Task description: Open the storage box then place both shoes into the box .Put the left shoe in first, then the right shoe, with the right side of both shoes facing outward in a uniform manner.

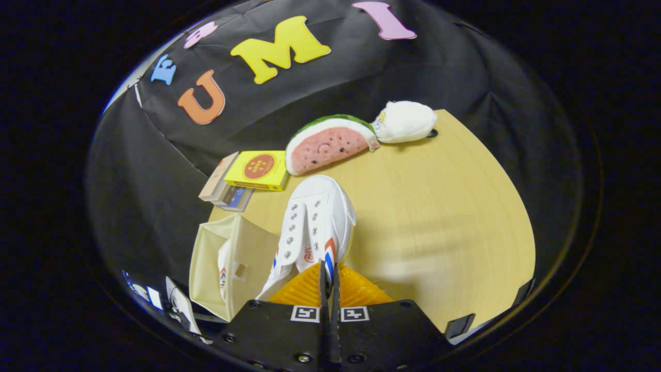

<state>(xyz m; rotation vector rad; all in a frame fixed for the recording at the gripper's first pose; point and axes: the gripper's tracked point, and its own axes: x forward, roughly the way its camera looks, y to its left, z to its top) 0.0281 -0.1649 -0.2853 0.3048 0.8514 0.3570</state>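
My gripper [328,273] holds a white canvas shoe [315,227] with red and blue stripes, its two orange fingers [302,289] pressed together on the shoe's heel edge. The shoe hangs above the wooden table [439,217], toe pointing away from me, laces up. Just left of the shoe stands the beige fabric storage box [219,268], open toward me. Another white shoe [223,274] with the same stripes stands inside the box against its inner wall.
Beyond the shoe lie a watermelon-slice plush [328,142] and a white plush [405,121] near the table's far edge. A yellow box [258,169] rests on a stack of flat boxes [227,188] behind the storage box.
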